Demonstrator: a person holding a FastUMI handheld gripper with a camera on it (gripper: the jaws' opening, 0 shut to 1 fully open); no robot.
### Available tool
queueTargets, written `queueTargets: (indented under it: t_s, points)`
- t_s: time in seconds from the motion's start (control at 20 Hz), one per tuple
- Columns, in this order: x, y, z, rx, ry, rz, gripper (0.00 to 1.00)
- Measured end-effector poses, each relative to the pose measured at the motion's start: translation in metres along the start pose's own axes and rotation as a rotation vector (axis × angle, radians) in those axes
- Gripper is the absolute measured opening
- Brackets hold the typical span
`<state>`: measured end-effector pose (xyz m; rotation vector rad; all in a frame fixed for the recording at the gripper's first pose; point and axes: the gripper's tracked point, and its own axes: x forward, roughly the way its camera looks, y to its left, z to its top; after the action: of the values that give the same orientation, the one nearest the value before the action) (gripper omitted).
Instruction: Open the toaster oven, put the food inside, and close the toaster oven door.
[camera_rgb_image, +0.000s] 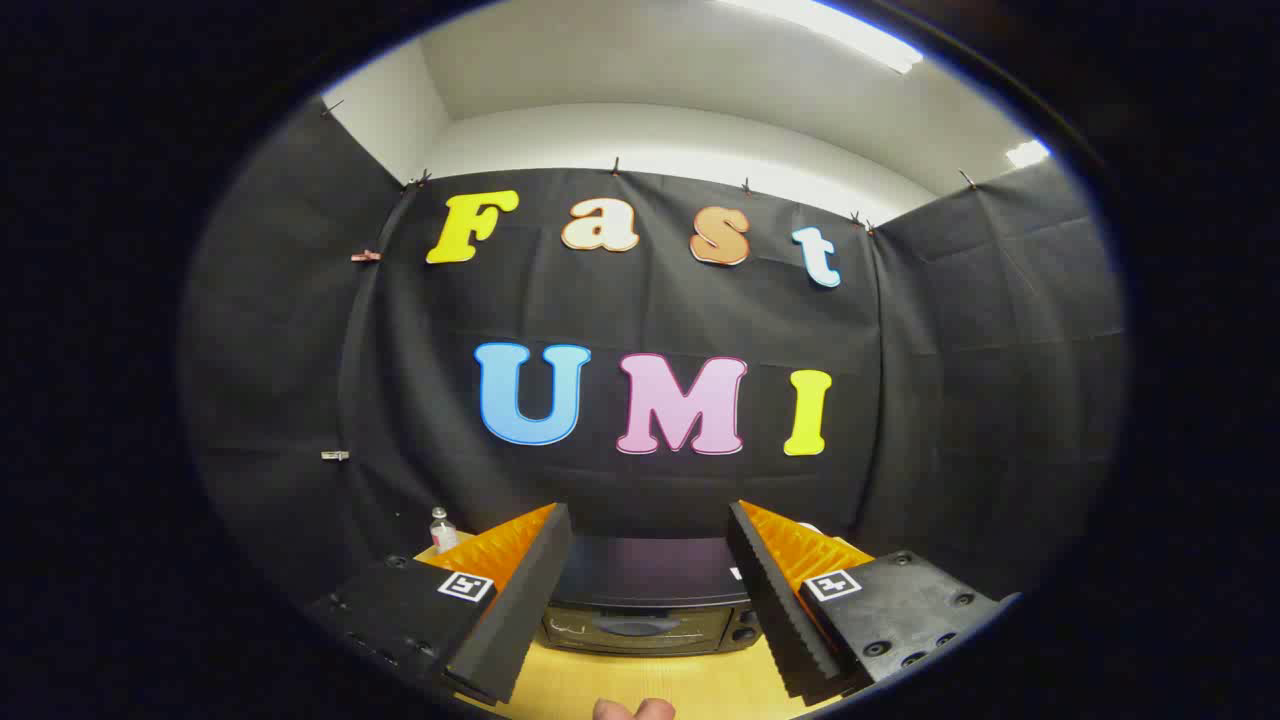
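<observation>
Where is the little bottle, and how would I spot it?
Start at the wooden table in front of the black cloth wall. The dark toaster oven sits on it, seen between the open gripper fingers. The bottle stands beside the oven at the table's back edge, just beyond one finger; it is the one small clear thing with a pale cap.

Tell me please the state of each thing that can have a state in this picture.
toaster oven: door closed, standing on the table beyond the tongs.
tongs: open, holding nothing, fingers spread to either side of the oven.
bottle: upright, cap on, behind the oven to one side.
</observation>
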<state>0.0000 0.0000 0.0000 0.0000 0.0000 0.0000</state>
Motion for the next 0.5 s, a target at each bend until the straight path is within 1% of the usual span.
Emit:
queueTargets:
  t_s: [0.2, 0.5]
  points:
    - [0.000, -0.034, -0.009, -0.005, 0.021, -0.019, 0.97]
    - [0.004, -0.054, -0.014, -0.028, 0.032, -0.018, 0.97]
